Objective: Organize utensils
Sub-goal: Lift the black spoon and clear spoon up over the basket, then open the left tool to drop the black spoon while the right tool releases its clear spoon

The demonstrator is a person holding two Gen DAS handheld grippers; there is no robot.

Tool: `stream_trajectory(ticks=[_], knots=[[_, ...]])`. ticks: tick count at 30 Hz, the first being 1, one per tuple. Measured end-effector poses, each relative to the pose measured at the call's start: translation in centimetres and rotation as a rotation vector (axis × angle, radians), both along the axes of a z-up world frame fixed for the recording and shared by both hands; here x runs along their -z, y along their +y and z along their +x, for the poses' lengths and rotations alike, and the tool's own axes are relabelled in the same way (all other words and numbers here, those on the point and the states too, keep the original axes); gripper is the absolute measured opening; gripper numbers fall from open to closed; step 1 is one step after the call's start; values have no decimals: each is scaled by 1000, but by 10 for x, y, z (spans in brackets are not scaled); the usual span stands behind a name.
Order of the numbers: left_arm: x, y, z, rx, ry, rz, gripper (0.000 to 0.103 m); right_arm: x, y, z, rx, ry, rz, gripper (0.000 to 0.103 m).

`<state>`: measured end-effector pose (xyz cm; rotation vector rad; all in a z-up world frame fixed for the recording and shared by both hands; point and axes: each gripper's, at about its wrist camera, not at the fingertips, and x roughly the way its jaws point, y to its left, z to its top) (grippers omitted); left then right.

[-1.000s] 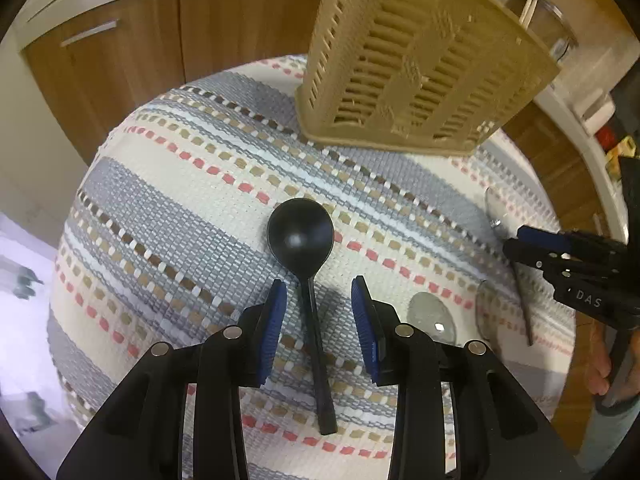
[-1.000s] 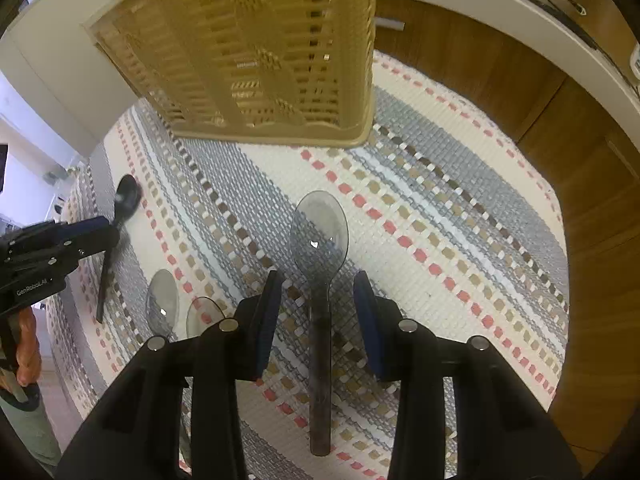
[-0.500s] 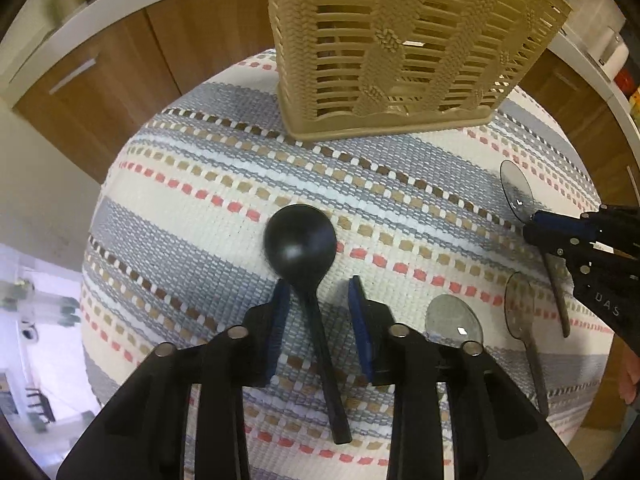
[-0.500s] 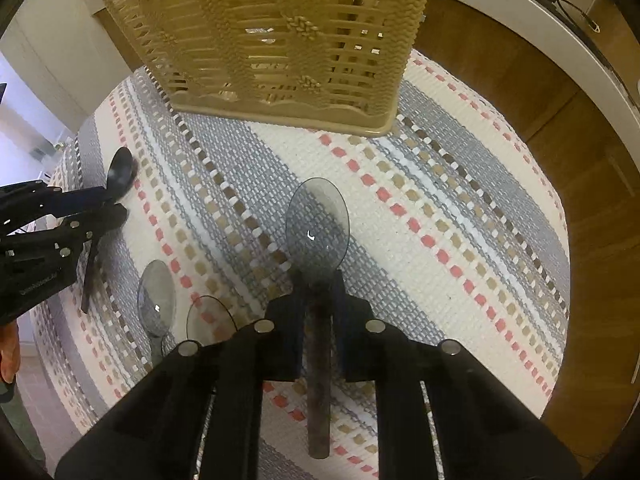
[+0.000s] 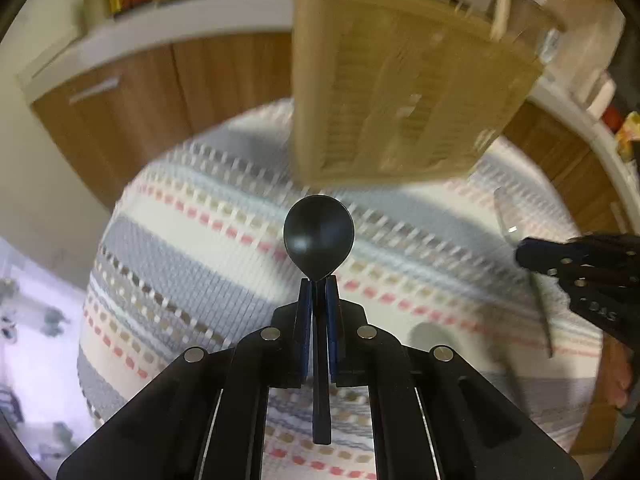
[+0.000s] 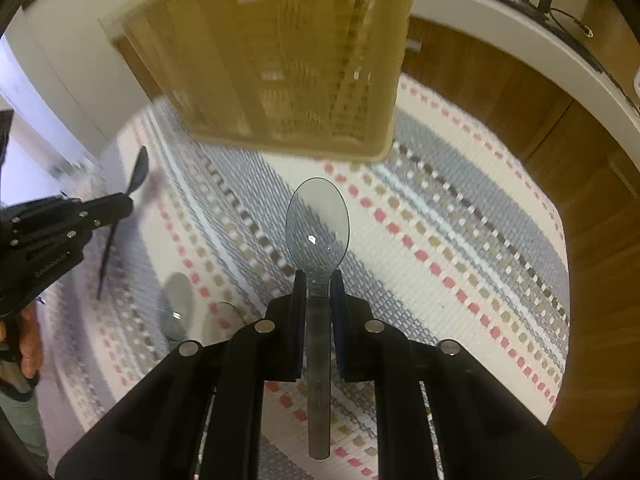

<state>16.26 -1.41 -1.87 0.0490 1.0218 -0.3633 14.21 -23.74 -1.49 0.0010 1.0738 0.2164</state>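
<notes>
Black spoon (image 5: 319,236) clamped by the left claw (image 5: 319,292); clear spoon (image 6: 318,226) clamped by the right claw (image 6: 318,284), both apparently raised off the striped tabletop (image 6: 460,240). Step: transport. Next move likely requires tipping each spoon into the beige basket (image 6: 288,56).

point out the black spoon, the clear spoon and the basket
black spoon (image 5: 319,236), left wrist view, on its bowl
clear spoon (image 6: 317,226), right wrist view, on its bowl
basket (image 6: 280,60), right wrist view, on its slatted side wall
</notes>
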Motion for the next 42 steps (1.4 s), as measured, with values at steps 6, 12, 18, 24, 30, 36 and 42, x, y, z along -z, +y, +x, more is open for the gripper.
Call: stream_trajectory(ticks=[6, 12, 18, 24, 30, 36, 42], knots=[[-65, 6, -24, 48, -295, -190, 5, -40, -16, -20, -10, -160, 98, 10], [-110, 8, -19, 8, -460, -357, 5, -82, -10, -23, -47, -318, 141, 10], [-141, -4, 1, -46, -562, -422, 5, -134, -17, -12, 9, -562, 221, 10], [-156, -22, 21, -60, -627, -487, 5, -161, -22, 21, 49, -682, 298, 10], [-153, -47, 38, -101, -707, -403, 5, -159, -12, 43, 117, -800, 211, 10], [-135, -60, 56, -149, -722, -364, 5, -137, -13, 66, 154, -822, 153, 10], [-112, -65, 66, -168, -709, -334, 5, -127, -18, 73, 161, -828, 128, 10]])
